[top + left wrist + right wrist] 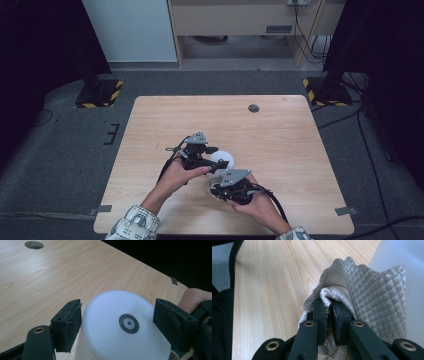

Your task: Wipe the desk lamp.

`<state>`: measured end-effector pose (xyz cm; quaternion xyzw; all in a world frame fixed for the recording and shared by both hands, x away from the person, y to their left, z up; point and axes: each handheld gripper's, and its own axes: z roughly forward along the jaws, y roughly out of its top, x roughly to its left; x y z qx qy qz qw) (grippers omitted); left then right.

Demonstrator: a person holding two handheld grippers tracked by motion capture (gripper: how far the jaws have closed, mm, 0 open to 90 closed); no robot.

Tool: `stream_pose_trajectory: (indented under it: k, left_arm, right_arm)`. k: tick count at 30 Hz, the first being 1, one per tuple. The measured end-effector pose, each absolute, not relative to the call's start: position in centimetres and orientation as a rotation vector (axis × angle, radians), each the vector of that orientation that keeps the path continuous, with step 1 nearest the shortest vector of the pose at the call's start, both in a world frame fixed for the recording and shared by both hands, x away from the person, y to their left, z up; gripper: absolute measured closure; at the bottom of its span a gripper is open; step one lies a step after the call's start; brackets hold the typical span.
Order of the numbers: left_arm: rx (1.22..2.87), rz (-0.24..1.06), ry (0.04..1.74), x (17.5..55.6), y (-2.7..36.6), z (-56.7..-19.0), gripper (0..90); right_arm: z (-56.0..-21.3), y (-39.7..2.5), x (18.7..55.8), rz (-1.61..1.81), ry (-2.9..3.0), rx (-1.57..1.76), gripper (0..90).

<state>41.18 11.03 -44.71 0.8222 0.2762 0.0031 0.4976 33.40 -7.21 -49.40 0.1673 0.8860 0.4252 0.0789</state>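
From the high view, a light brown wooden table is standing on a grey carpet floor. A small round dark hole is sitting near the far edge of the table. Two black stands with yellow and black stripes are standing on the floor, one past each far corner of the table. A pale wooden cabinet and a white panel are standing at the far wall. The left gripper is sitting around a smooth white round plastic cup near the middle of the table. The right gripper is sitting just near of it, toward the person.

In the left gripper view, the white cup is lying between the two black jaws, with its flat bottom and a small grey ring facing the camera. The jaws are standing wide, one on each side of the cup. I cannot tell if they are touching it.

In the right gripper view, the jaws are pinching tight on a grey-white cloth with a diamond pattern. The cloth is bunching up just beside the white cup, at the right.
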Motion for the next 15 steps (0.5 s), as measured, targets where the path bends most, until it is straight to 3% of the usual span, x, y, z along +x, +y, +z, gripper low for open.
stream_pose_trajectory:
  k: [15]
  left_arm:
    - [1.988, 0.005, 0.670, 41.2, 11.1, -44.7, 23.1]
  right_arm:
    - [-46.9, -9.8, 33.3, 1.385, 2.609, 0.546, 82.7]
